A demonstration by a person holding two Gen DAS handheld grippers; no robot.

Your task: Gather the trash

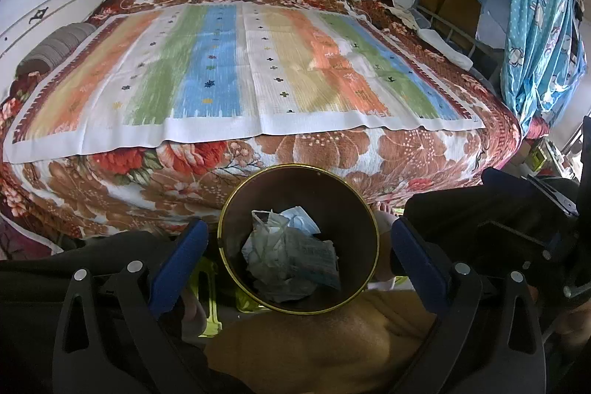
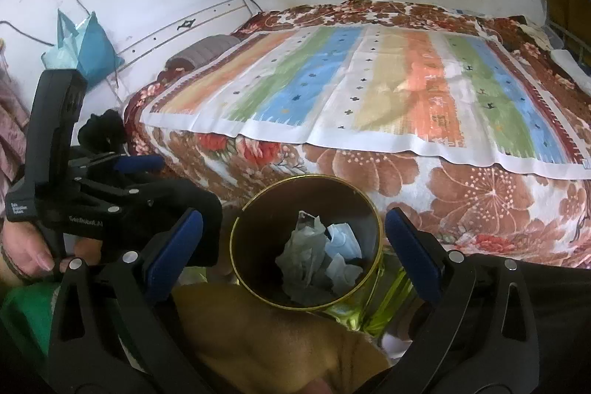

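Both grippers parked over the trash bin

We've got the left gripper (image 1: 299,261) and right gripper (image 2: 293,246) wide open, holding nothing, the trash bin (image 1: 371,209) of crumpled trash (image 1: 291,253) straight below between their fingers.

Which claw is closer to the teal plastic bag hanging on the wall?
Left. The left claw is on the bag's side, just below the teal plastic bag in the right wrist view. The right claw is farther right, open over the trash bin.

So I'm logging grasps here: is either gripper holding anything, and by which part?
Nothing is held. The left gripper and right gripper are both open and empty above the trash bin, where the crumpled trash lies.
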